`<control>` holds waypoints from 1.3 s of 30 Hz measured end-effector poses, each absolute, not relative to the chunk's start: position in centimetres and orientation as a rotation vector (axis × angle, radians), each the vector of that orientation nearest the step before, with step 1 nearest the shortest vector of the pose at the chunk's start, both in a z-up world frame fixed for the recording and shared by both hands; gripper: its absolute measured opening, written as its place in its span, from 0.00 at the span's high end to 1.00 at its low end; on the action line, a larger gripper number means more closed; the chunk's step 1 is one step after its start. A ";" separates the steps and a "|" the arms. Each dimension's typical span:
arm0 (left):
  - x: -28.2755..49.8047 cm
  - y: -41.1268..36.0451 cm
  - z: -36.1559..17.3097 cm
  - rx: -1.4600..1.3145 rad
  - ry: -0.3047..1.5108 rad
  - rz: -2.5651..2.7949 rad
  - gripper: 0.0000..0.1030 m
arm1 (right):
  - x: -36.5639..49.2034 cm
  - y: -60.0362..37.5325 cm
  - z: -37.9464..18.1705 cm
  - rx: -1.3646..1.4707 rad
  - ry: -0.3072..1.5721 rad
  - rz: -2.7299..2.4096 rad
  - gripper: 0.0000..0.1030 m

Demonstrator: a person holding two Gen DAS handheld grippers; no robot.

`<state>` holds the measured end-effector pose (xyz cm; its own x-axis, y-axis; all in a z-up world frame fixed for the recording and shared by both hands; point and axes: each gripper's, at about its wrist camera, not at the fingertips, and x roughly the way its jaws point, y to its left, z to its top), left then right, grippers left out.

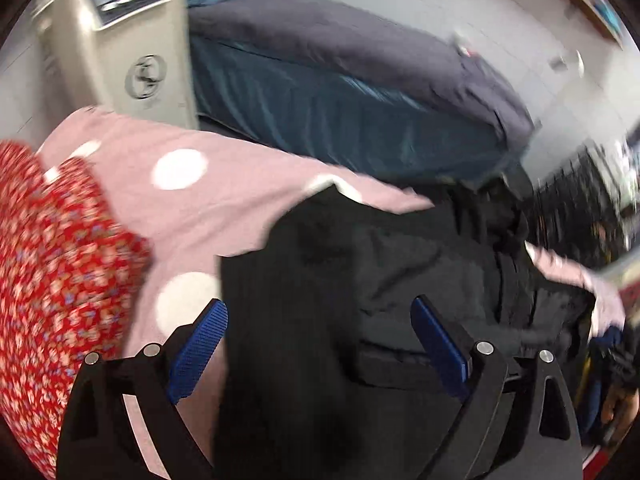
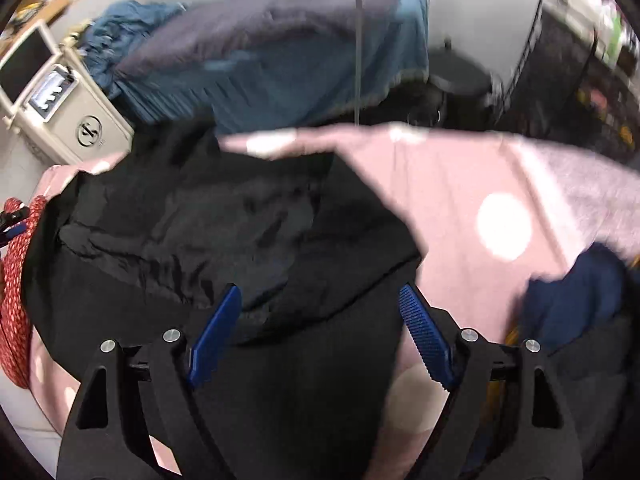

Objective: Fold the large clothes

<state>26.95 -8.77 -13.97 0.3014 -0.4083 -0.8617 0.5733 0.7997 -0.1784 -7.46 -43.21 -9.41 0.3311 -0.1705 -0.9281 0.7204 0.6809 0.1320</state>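
Left wrist view. The left gripper (image 1: 320, 328) points steeply down over a black garment (image 1: 360, 272) lying rumpled on a pink sheet with white dots (image 1: 192, 200). Jaws stand wide apart; the blue pads (image 1: 200, 344) are clear on both sides, with nothing pinched. Black cloth lies below and between the fingers, but contact with either pad cannot be confirmed through the blur. The left pad sits over the edge where black cloth meets pink sheet; the right pad sits over the garment's folds. A red floral cloth (image 1: 52, 280) lies on the sheet at the left, apart from the garment. Beyond the sheet: a bed with teal skirt and grey cover (image 1: 340, 80), and a beige appliance (image 1: 120, 40) beside it.

Right wrist view. The right gripper (image 2: 320, 320) is likewise tilted down over the same black garment (image 2: 200, 232), which spreads across the pink dotted sheet (image 2: 460, 200). Jaws well apart, nothing clamped. The left pad is over black cloth; the right pad sits at the garment's edge, with pink sheet just beyond. A dark blue cloth (image 2: 576, 292) lies at the right, near but separate. The red floral cloth (image 2: 16, 280) shows at the far left edge.
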 end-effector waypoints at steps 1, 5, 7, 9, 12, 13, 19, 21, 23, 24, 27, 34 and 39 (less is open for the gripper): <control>26.7 -9.6 -14.3 0.206 1.094 -0.656 0.13 | -7.3 -43.4 -10.5 0.676 1.094 -0.633 0.25; 25.4 -13.4 -17.7 0.400 1.162 -0.593 0.17 | -6.7 -43.2 -13.1 0.848 1.095 -0.641 0.39; 25.5 -14.1 -19.8 0.466 1.198 -0.539 0.31 | -5.9 -42.9 -13.8 0.869 1.104 -0.632 0.47; 26.3 -13.9 -21.5 0.451 1.251 -0.484 0.49 | -5.2 -42.8 -14.4 0.844 1.145 -0.629 0.70; 27.3 -13.4 -21.6 0.401 1.280 -0.439 0.90 | -5.1 -43.5 -14.0 0.846 1.119 -0.606 0.93; 27.7 -13.2 -20.8 0.369 1.274 -0.439 0.95 | -5.3 -44.0 -13.1 0.851 1.073 -0.600 0.93; 30.1 -14.3 -16.2 0.220 1.198 -0.501 0.97 | -4.0 -45.6 -7.2 0.619 0.888 -0.643 0.96; 31.2 -15.0 -15.1 0.167 1.149 -0.488 0.97 | -2.9 -45.4 -6.1 0.517 0.858 -0.701 0.97; 32.2 -15.6 -13.9 0.032 1.079 -0.497 0.97 | -1.8 -44.9 -6.5 0.412 0.888 -0.748 0.97; 32.6 -16.0 -13.9 0.001 1.080 -0.484 0.96 | -1.5 -44.8 -7.2 0.372 0.911 -0.764 0.97; 33.3 -18.0 -15.8 -0.006 1.147 -0.476 0.94 | -1.5 -46.1 -10.0 0.393 0.958 -0.850 0.97; 34.1 -11.9 -13.9 -0.227 1.020 -0.398 0.08 | -4.0 -48.9 -13.1 0.623 0.949 -0.780 0.77; 34.6 -7.7 -12.7 -0.255 1.045 -0.399 0.08 | -4.5 -47.0 -9.3 0.462 0.853 -0.855 0.19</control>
<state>34.64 -7.74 -12.75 0.4402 -0.4364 -0.7847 0.1976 0.8996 -0.3895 -4.46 -47.00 -9.26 0.3669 -0.4643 -0.8061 0.8068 0.5902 0.0273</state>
